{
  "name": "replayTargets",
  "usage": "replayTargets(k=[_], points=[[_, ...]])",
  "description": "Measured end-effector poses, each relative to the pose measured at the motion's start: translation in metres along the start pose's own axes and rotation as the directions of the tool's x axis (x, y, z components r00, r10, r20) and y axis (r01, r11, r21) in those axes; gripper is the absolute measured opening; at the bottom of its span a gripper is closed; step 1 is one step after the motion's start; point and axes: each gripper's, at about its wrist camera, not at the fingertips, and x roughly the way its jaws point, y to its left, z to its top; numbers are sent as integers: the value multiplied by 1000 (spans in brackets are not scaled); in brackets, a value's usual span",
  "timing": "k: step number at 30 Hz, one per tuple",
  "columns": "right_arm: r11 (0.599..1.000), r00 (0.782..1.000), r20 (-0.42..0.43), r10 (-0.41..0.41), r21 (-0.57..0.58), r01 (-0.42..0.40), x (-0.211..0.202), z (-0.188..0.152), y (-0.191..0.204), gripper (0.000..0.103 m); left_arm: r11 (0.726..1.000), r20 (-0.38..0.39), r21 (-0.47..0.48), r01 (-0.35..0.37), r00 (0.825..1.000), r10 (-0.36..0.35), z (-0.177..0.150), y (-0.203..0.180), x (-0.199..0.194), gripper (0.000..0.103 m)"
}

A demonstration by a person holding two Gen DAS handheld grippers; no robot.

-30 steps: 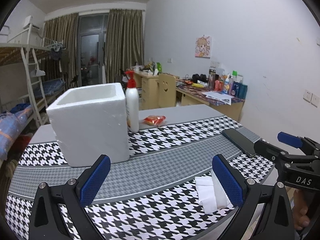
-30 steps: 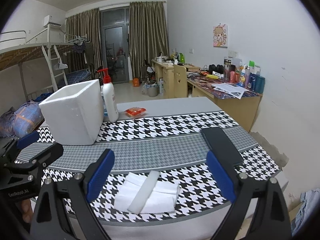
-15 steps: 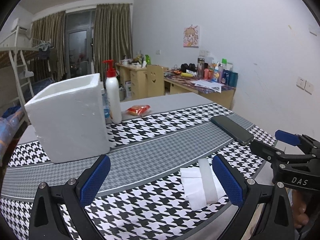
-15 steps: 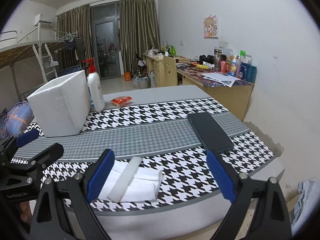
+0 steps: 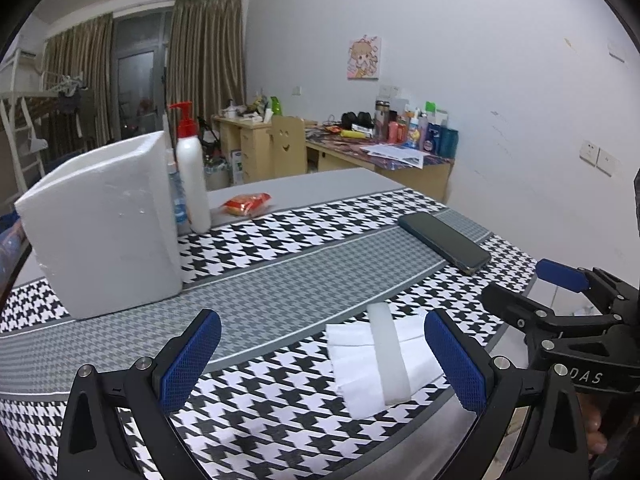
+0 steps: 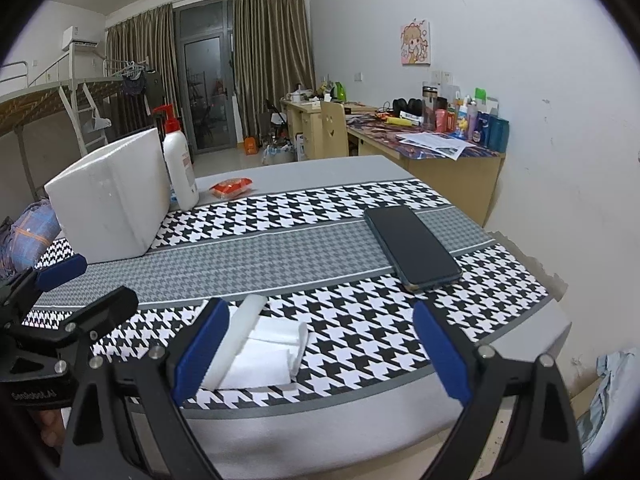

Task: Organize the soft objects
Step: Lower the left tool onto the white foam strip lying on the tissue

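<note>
- The left gripper [image 5: 322, 354] with blue-padded fingers hovers level over the near table edge, jaws spread wide and empty.
- The right gripper [image 6: 320, 352] hangs beside it, also level, gaping and empty.
- A folded white cloth [image 5: 360, 364] with a white foam strip [image 5: 386, 354] across it lies on the houndstooth tablecloth [image 5: 280, 300], near both.
- A white foam box [image 5: 100, 224] stands far left.
</note>
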Motion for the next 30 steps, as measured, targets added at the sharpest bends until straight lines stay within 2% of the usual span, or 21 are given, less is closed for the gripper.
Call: replayTargets(k=[7,17,23,30], points=[[1000,1000,-3,-7,5,7,2,-8,-7,96,1000,-10,7,8,1000,-8,-4,-5,11,102],[999,998,-42,-41,31,42,17,-22,-26,96,999,-59,41,21,998,-19,-11,-20,32,102],[998,998,-60,-34,41,37,23,-27,-32,96,998,-96,45,32,995,-27,-14,-24,43,102],[998,996,-79,-33,42,36,31,-32,-32,96,997,-138,67,41,990,-31,-19,-30,52,93]])
